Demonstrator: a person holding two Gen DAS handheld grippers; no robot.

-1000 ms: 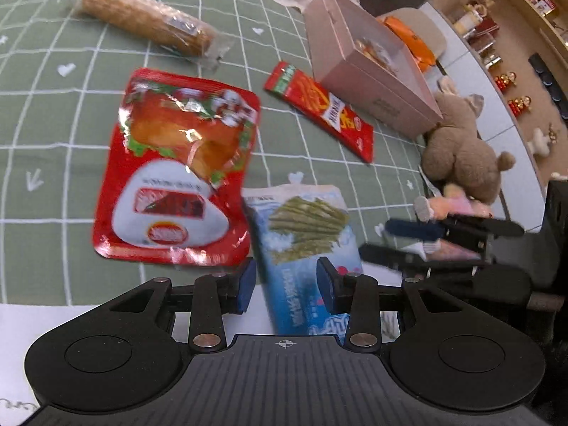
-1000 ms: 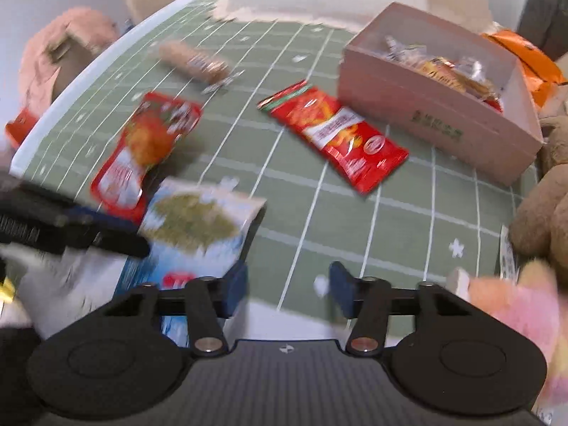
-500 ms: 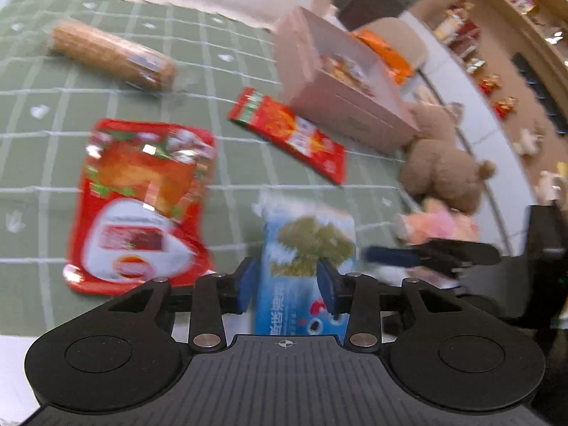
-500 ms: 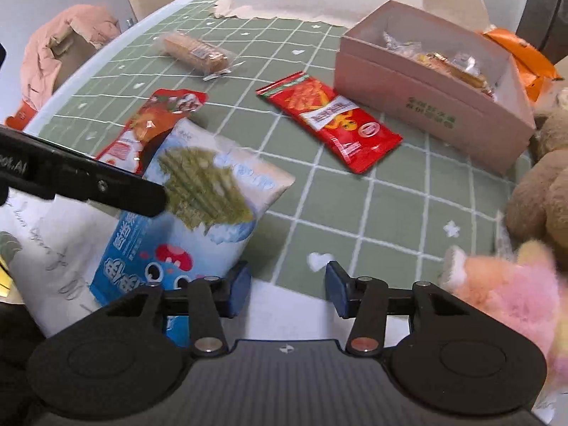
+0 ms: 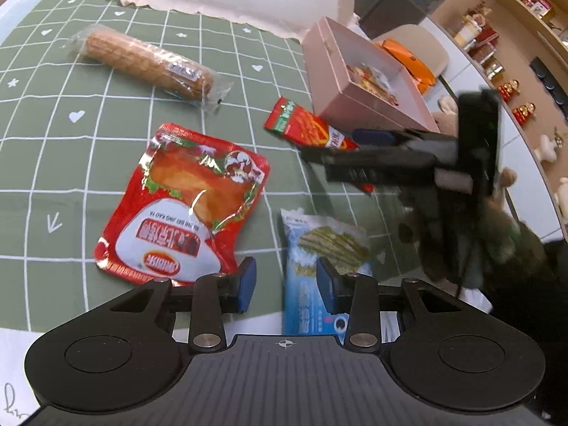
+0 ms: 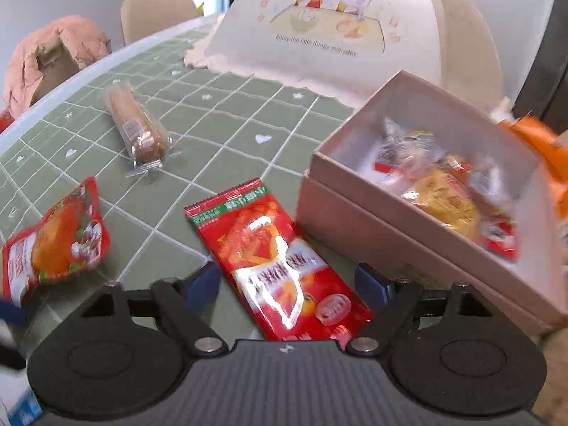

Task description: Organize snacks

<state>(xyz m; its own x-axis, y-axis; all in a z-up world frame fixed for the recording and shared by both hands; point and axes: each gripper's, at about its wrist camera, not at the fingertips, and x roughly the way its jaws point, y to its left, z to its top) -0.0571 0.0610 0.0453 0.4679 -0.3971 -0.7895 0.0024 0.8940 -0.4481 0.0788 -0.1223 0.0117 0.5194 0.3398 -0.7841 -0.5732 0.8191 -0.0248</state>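
Observation:
My left gripper [image 5: 285, 284] hovers open over the near table edge. Its right finger overlaps a blue snack bag [image 5: 330, 245] lying flat, and the pads do not press it. A red pouch [image 5: 188, 202] lies just left of it. My right gripper [image 6: 287, 284] has its jaws opening around a long red packet [image 6: 280, 266] on the green cloth, with the pads clear of it. In the left wrist view the right gripper [image 5: 330, 145] hangs over that packet [image 5: 301, 126]. A pink box [image 6: 390, 238] holding wrapped snacks stands right beside the packet. A wrapped roll [image 6: 135, 131] lies farther back.
A cartoon paper bag [image 6: 337, 28] stands behind the pink box [image 5: 340, 81]. Orange packets [image 5: 408, 56] lie beyond the box. A chair [image 6: 152, 14] and a pink bundle [image 6: 46, 56] sit past the table's far edge. Shelves [image 5: 514, 17] line the right wall.
My right gripper has swung away from the blue bag to the long red packet by the pink box, and its jaws have widened. The left gripper has stayed near the blue bag.

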